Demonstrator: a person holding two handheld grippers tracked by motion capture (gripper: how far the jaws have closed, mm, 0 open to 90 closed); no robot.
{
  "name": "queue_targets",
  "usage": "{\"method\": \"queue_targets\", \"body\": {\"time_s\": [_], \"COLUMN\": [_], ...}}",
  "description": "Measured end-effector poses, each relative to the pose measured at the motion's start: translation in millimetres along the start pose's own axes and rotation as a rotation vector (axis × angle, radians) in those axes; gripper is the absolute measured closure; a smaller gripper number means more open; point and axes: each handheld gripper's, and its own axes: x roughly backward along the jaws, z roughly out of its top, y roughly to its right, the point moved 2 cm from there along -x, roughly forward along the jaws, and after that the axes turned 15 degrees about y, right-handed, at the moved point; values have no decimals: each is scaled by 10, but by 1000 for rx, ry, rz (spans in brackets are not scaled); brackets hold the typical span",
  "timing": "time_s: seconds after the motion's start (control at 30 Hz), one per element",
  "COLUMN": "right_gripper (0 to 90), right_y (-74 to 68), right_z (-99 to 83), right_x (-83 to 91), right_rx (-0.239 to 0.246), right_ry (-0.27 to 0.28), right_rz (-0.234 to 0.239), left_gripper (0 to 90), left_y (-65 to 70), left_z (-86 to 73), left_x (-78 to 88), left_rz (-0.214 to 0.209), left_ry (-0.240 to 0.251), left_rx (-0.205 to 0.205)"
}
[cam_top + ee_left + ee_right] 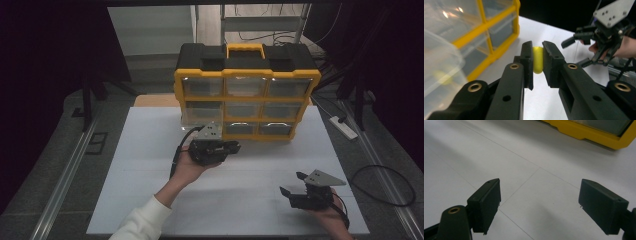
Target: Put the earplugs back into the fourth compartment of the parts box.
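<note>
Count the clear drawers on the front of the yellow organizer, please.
9, in three rows of three on the yellow organizer: top row, middle row, bottom row. The bottom-left one is pulled out and partly hidden behind the left claw.

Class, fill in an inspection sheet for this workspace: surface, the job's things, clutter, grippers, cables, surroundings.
Surface: white table, bare in front.
Job's things: small yellow piece clamped in the left gripper; yellow and black drawer cabinet at the back, a clear drawer pulled out.
Clutter: nothing seen.
Grippers: left gripper shut on the yellow piece; right gripper open, empty, over the table.
Cables: black cable and power strip on the floor at right.
Surroundings: dark, grey floor, metal rails.
</note>
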Motion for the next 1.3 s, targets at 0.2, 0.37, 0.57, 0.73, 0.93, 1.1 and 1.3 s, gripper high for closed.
{"method": "queue_targets", "body": {"time_s": [0.2,0.37,0.57,0.73,0.93,1.1,1.3], "right_gripper": [186,186,186,186,186,186,186], "right_y": [-3,-11,-6,-9,-8,-8,-7], "right_z": [5,6,7,7,7,6,5], "right_x": [-2,-4,0,0,-1,-1,-1], "right_rx": [-1,3,4,4,4,3,2], "right_ry": [4,-1,2,0,0,-2,-3], "right_rz": [1,3,1,3,3,3,3], "left_gripper": [786,787,785,785,785,782,697], "left_y": [-89,-190,-407,-582,-725,-784,-816], "left_z": [116,237,367,384,357,323,299], "left_x": [161,253,346,378,395,372,336], "left_rz": [34,70,141,190,231,261,270], "left_ry": [52,85,95,90,76,52,33], "left_rx": [9,10,2,22,40,38,47]}}
